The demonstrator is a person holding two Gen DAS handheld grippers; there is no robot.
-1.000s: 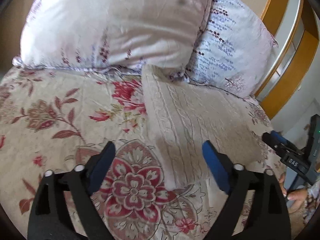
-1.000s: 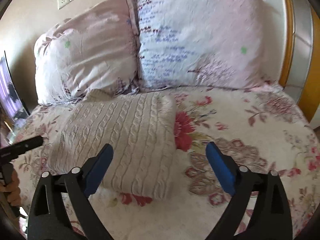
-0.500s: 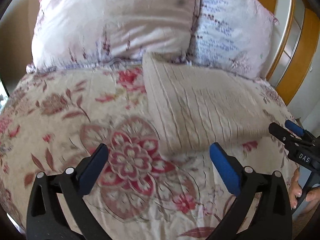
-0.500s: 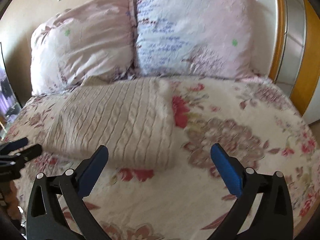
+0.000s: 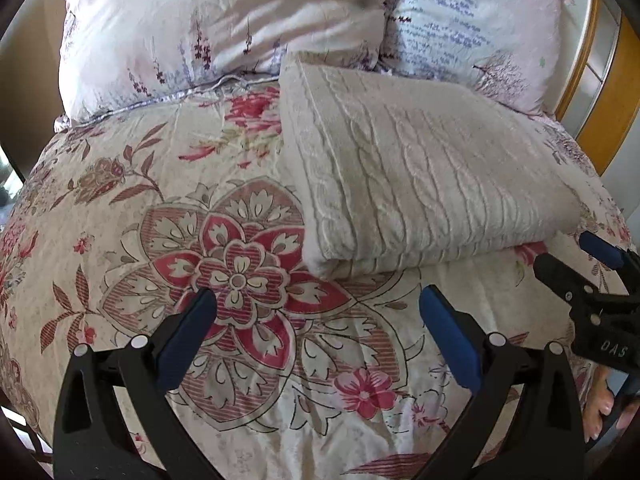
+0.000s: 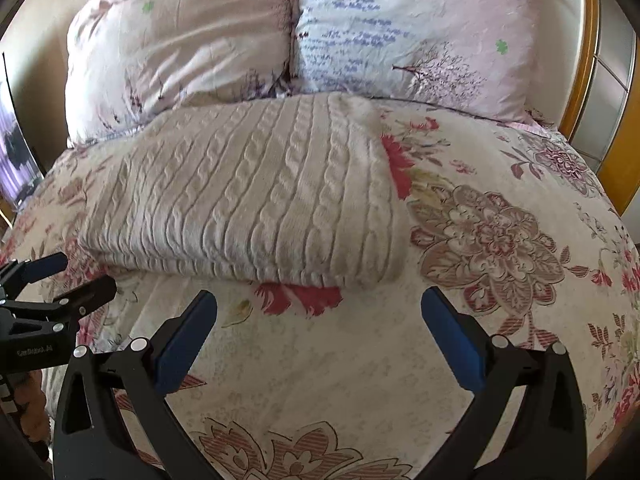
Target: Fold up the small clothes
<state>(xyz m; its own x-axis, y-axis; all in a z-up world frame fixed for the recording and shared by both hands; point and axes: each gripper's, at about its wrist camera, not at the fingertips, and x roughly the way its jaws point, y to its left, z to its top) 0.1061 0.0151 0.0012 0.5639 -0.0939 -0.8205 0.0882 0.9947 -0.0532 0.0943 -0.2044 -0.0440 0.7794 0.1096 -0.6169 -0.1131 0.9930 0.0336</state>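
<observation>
A cream cable-knit sweater (image 5: 420, 184) lies folded into a thick rectangle on the floral bedspread (image 5: 160, 208), its far edge against the pillows. It also shows in the right wrist view (image 6: 256, 196). My left gripper (image 5: 316, 312) is open and empty, held back from the sweater's near left corner. My right gripper (image 6: 318, 312) is open and empty, just short of the sweater's near right edge. The right gripper (image 5: 592, 272) shows at the right edge of the left wrist view; the left gripper (image 6: 60, 280) shows at the left edge of the right wrist view.
Two pale patterned pillows (image 6: 180, 36) (image 6: 412, 32) stand against the headboard behind the sweater. A wooden bed frame (image 5: 604, 92) rises on the right. The floral bedspread (image 6: 500, 240) stretches right of the sweater. A dark screen (image 6: 16, 160) stands beyond the bed's left side.
Both grippers have drawn back toward the bed's near edge, away from the folded sweater, which lies unmoved. Both have stayed open.
</observation>
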